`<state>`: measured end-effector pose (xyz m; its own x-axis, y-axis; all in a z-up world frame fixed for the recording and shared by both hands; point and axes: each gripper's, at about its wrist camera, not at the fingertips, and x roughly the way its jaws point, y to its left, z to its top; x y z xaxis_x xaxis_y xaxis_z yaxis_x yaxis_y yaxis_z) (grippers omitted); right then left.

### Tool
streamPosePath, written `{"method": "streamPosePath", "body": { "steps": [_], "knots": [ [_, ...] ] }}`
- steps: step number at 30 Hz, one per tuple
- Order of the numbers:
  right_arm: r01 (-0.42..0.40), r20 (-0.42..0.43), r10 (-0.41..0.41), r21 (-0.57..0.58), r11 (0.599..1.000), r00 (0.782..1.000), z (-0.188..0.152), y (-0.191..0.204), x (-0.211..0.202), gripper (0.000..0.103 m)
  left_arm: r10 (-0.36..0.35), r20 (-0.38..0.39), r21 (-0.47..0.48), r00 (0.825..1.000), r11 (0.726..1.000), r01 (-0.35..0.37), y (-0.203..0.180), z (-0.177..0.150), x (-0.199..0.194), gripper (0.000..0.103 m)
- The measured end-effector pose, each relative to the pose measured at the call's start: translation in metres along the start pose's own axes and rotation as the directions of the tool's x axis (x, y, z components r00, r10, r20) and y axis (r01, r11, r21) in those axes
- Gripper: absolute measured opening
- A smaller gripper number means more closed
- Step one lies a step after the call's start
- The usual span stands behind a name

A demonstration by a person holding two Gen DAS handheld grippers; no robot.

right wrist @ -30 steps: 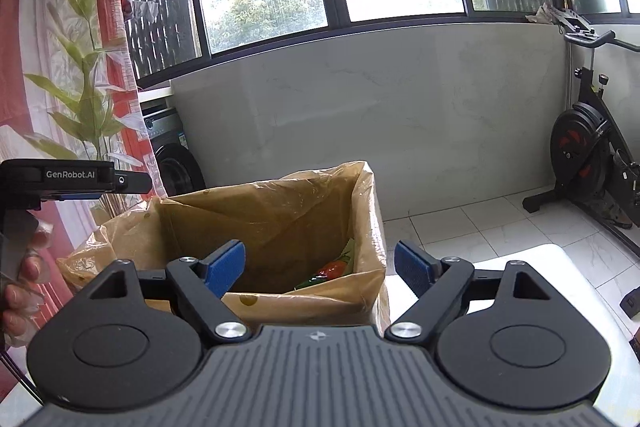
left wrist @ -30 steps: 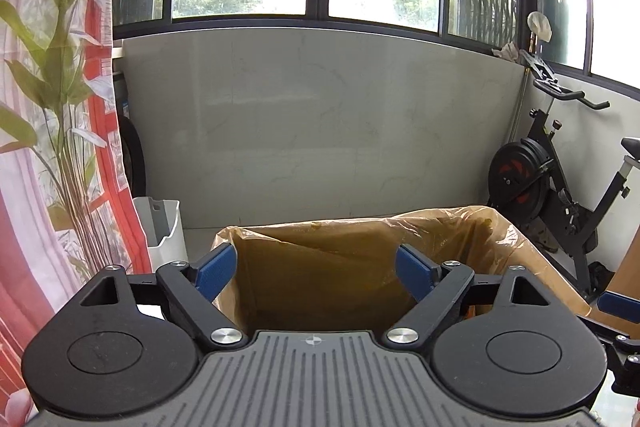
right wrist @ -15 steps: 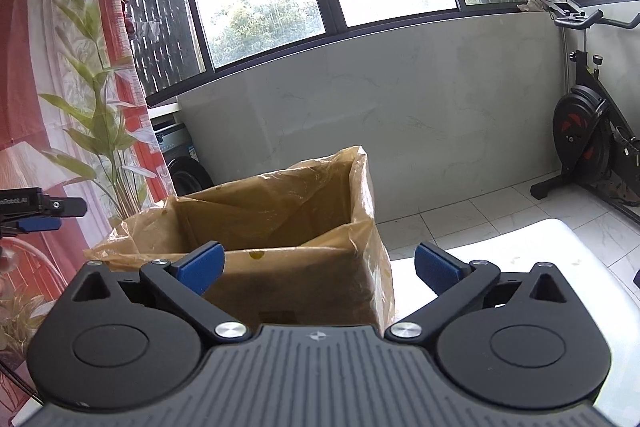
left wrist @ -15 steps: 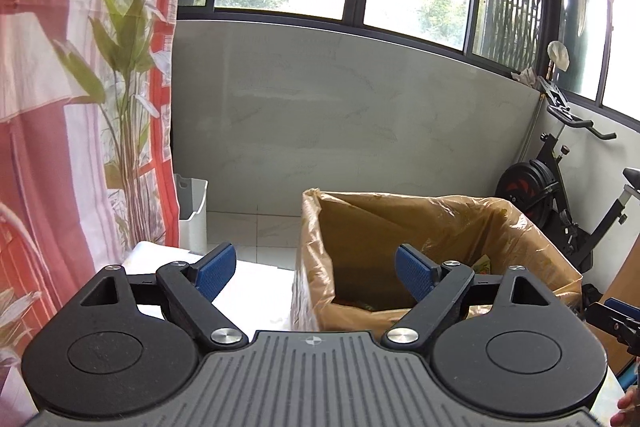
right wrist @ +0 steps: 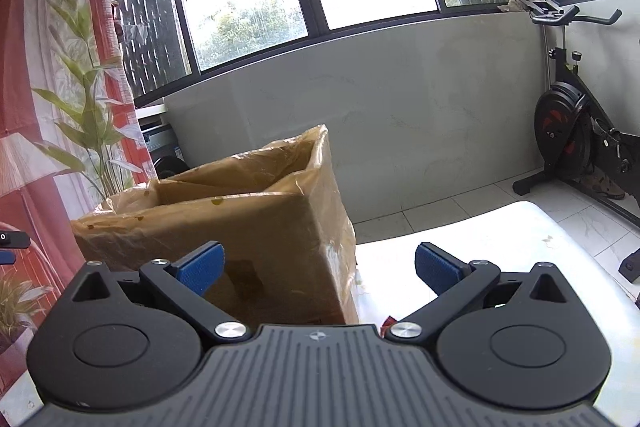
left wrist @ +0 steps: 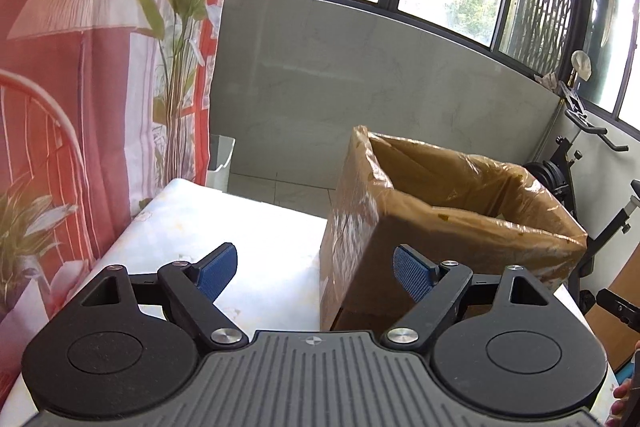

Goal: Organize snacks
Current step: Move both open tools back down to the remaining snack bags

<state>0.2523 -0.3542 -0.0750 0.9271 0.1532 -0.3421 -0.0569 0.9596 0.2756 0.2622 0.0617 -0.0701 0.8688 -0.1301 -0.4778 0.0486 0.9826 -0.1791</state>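
Cardboard box w/ crinkly plastic liner, open top, on table.

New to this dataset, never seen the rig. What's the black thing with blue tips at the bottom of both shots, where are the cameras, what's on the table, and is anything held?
There is no robot arm here. A person carries a two-finger gripper in each hand, and each gripper has a fisheye camera looking forward along its fingers. The black body with blue pads is the gripper itself.

One picture is from the left gripper, the other from the right gripper. Both stand open with nothing between the pads.

On the white table stands a cardboard box lined with a plastic bag; its contents are hidden from these angles. A small red scrap lies by the box in the right view; I can't tell what it is.

Behind are a printed curtain, windows and an exercise bike.
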Motion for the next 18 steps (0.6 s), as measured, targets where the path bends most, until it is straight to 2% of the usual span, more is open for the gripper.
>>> {"method": "streamPosePath", "body": {
  "steps": [6, 9, 13, 18],
  "knots": [
    [0.105, -0.078, -0.111, -0.078, 0.991, 0.991, -0.022, -0.005, 0.003, 0.103, 0.019, -0.053, 0.025, 0.998, 1.0, -0.018, 0.001, -0.032, 0.006, 0.083],
    [0.098, -0.121, -0.108, -0.085, 0.992, 0.987, -0.031, -0.007, 0.01, 0.103, 0.008, -0.077, 0.038, 0.997, 0.999, -0.005, -0.003, -0.042, 0.011, 0.082],
    [0.12, -0.153, -0.13, -0.072, 0.99, 0.98, -0.043, -0.012, 0.024, 0.103, -0.029, -0.078, 0.067, 0.996, 0.997, 0.035, -0.02, -0.049, 0.018, 0.082],
    [0.202, -0.183, -0.208, -0.054, 0.978, 0.961, -0.051, -0.023, 0.044, 0.103, -0.111, -0.103, 0.117, 0.989, 0.986, 0.122, -0.055, -0.055, 0.035, 0.082]
  ]
}}
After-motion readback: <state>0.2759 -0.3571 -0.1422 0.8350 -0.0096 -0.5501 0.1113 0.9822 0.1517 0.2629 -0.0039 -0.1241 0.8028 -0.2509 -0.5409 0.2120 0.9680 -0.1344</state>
